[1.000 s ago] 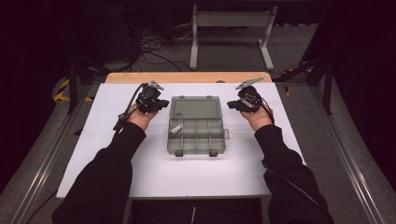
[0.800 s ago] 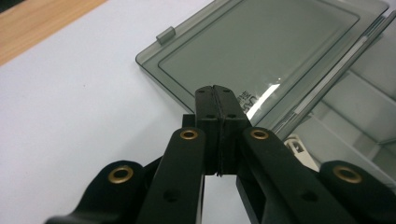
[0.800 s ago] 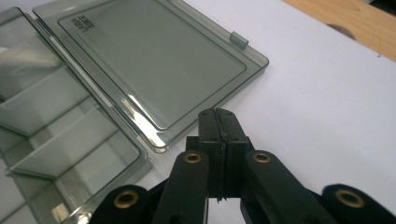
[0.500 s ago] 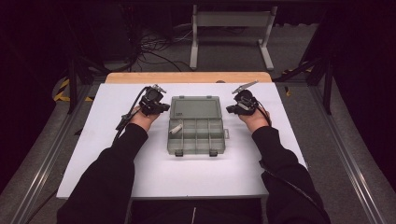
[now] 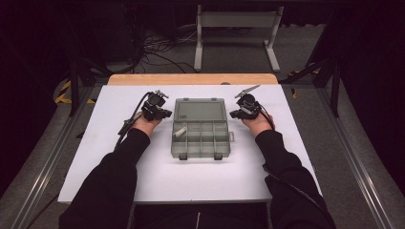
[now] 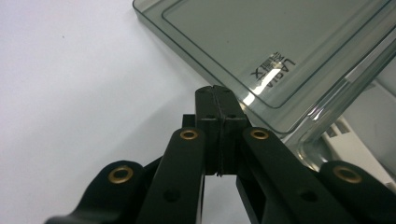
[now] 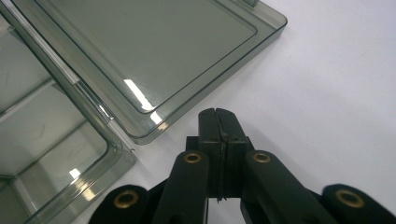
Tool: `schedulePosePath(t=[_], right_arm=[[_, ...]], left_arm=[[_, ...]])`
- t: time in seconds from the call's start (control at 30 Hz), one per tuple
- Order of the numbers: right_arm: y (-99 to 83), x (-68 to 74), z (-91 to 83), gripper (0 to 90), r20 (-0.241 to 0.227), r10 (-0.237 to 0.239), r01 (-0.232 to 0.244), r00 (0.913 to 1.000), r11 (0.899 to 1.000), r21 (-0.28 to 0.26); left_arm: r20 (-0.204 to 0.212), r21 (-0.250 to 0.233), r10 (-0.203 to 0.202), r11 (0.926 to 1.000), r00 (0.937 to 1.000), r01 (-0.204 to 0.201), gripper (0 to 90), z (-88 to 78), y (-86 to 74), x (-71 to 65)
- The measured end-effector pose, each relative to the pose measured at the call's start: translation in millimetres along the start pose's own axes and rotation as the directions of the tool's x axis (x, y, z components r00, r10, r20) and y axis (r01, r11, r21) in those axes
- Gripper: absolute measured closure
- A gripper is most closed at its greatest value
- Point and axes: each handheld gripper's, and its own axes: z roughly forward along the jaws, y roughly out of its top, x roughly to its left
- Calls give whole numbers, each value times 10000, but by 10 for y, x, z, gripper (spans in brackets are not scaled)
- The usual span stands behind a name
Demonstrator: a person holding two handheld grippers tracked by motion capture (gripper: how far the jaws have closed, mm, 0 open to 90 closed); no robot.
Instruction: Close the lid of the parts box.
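A smoky clear plastic organiser box lies open in the middle of the white table, its lid flat toward the far side. A small white piece sits in a left compartment. My left gripper is shut and empty, its tips low just beside the lid's left edge. My right gripper is shut and empty too, just off the lid's right edge. In the gripper views the left gripper and the right gripper show their jaws pressed together.
The white tabletop has bare room to the left, right and front of the box. A wooden strip runs along the far edge. Beyond it stand a grey metal frame and floor cables.
Both hands have sunk toward the table and drawn slightly closer to the lid's sides. The jaws stay shut and the box has not moved.
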Motion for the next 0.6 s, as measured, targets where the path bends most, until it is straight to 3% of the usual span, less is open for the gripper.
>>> schedulePosePath(t=[0.6], right_arm=[[-8,16,146,900,-178,-32,39,9998,9993,381]], left_arm=[[341,547,32,9985,9994,-50,899,134,-56,18]])
